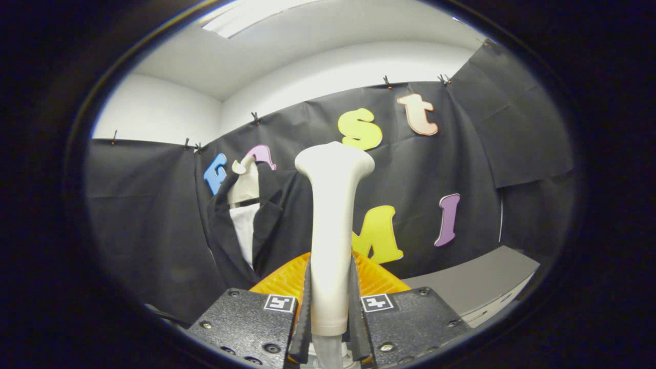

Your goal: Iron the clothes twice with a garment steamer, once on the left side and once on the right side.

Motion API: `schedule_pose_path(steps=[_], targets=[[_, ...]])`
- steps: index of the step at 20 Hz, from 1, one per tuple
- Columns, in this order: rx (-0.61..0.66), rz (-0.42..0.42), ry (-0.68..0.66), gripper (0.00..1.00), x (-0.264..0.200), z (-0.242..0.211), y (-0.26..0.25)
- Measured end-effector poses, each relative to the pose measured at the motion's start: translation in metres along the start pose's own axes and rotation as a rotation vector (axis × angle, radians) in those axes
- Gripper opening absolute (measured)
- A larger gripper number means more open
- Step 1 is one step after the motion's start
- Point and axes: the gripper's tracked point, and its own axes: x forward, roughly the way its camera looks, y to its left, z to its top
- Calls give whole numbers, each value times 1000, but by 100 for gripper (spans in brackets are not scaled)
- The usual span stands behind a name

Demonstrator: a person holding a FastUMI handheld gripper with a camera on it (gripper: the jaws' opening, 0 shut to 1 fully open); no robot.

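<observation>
Between the two fingers of the gripper point(330, 307) stood the garment steamer point(332, 225), a cream-white handheld unit held upright, its slim handle clamped from both sides by the fingers and its wider head flaring out above them. Both fingers pressed against the handle, so the tool was closed around it. Just behind the handle, low down, sat an orange ribbed piece point(376, 279) (what it belonged to could not be told). Beyond the fingers and off to the left hung the clothes: a dark jacket point(225, 241) over a white shirt point(245, 230), dressed on a pale mannequin neck point(245, 184) against the booth's black cloth wall. To the right, beyond the steamer, lay a grey tabletop point(476, 284).
</observation>
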Motion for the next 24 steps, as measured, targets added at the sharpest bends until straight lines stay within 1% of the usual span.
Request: schedule_pose_path(steps=[5, 10, 15, 24], targets=[[-43, 28, 7, 34, 16, -9, 50], [-89, 36, 50, 34, 34, -32, 79], [-111, 28, 103, 34, 43, -61, 84], [-120, -1, 202, 34, 39, -118, 65]])
